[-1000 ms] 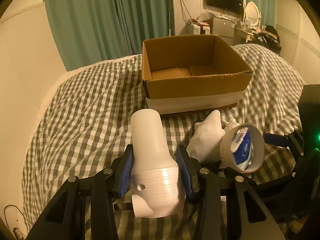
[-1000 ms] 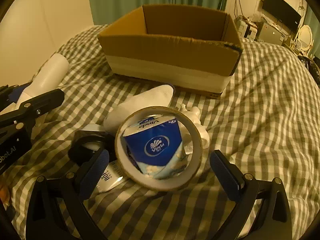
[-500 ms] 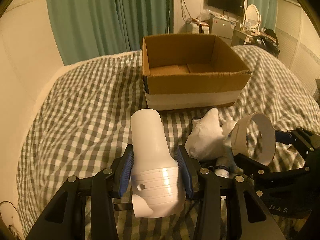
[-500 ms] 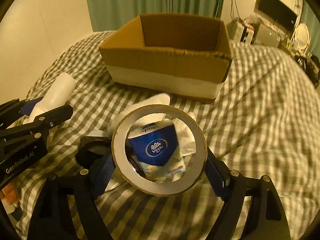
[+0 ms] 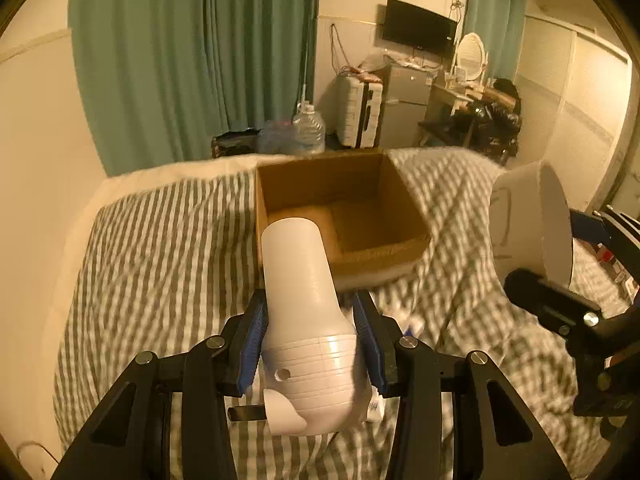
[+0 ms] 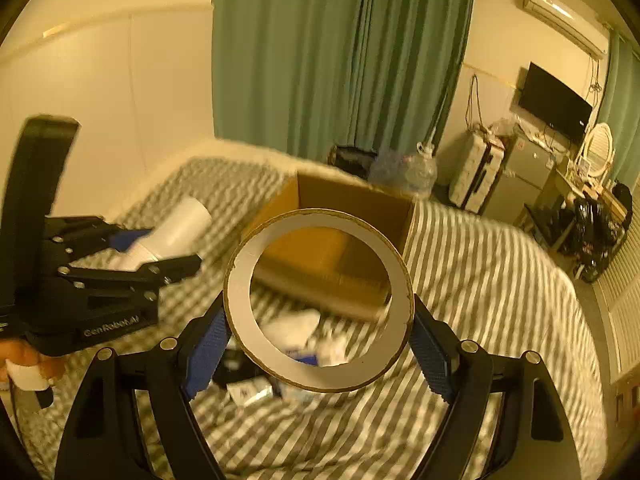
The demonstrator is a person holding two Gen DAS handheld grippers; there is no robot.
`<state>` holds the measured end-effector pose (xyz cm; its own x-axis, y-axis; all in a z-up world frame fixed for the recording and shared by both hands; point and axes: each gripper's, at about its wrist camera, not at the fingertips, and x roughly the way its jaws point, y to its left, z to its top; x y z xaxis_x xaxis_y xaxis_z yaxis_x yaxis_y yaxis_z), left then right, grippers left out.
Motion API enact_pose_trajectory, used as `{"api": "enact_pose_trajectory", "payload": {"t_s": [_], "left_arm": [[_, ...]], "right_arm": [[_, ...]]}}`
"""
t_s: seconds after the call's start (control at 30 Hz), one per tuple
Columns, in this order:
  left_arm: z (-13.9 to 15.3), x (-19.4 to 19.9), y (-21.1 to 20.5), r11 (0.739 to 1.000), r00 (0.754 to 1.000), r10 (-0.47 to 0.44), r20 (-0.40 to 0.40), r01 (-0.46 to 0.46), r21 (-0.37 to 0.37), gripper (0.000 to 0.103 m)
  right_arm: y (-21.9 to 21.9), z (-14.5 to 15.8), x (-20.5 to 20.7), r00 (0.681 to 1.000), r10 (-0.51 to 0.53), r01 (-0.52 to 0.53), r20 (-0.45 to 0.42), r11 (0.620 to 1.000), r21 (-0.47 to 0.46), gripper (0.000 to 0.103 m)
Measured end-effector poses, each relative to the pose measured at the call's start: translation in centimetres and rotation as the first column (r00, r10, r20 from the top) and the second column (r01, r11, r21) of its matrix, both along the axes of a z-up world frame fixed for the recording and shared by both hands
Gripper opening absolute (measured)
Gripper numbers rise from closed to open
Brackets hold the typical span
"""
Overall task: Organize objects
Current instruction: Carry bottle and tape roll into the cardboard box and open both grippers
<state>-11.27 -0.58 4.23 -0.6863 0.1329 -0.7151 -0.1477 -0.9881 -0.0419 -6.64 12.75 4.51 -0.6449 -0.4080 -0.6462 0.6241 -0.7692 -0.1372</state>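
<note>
My left gripper [image 5: 311, 309] is shut on a white plastic bottle [image 5: 298, 264], whose blunt end points at the open cardboard box [image 5: 360, 184] ahead. That bottle [image 6: 180, 224] and the left gripper [image 6: 160, 258] also show at the left of the right wrist view. My right gripper [image 6: 320, 332] is shut on a wide tape roll [image 6: 240, 280], its blue pads pressing the roll's outer sides. The cardboard box [image 6: 352, 200] shows through and behind the ring. In the left wrist view the tape roll [image 5: 528, 220] hangs at the right, level with the box.
The box stands on a checked bedspread [image 5: 160, 240]. Below the ring lie a white cloth [image 6: 292, 328], a blue packet [image 6: 304, 358] and other small items. Green curtains [image 5: 180, 60], a water jug [image 5: 308, 128] and a fridge [image 5: 404, 104] stand behind the bed.
Both grippers rose well above the bed with their loads and now look down into the box. The right gripper closed on the tape roll and lifted it off the blue packet.
</note>
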Motion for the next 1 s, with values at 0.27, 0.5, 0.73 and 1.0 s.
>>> {"api": "enact_pose_trajectory", "payload": {"t_s": [0.27, 0.5, 0.73, 1.0], "left_arm": [[5.9, -7.3, 1.4, 0.993, 0.994, -0.094, -0.056, 0.09, -0.079, 0.044], [2.3, -14.8, 1.3, 0.983, 0.989, -0.144, -0.015, 0.142, -0.113, 0.044], [-3.4, -20.0, 0.6, 0.988, 0.989, -0.146, 0.028, 0.147, -0.046, 0.044], [-7.3, -23.2, 0.1, 0.989, 0.988, -0.15, 0.039, 0.149, 0.01, 0.044]], "right_arm": [[-2.2, 6.2, -6.4, 1.0, -0.002, 0.002, 0.017, 1.0, -0.001, 0.082], [-3.5, 3.1, -14.9, 0.987, -0.053, 0.053, 0.151, 0.999, -0.001, 0.082], [-4.2, -1.3, -20.0, 0.987, -0.064, 0.066, 0.148, 0.998, -0.008, 0.082], [-6.3, -6.2, -23.8, 0.984, -0.056, 0.056, 0.17, 0.998, 0.005, 0.082]]}}
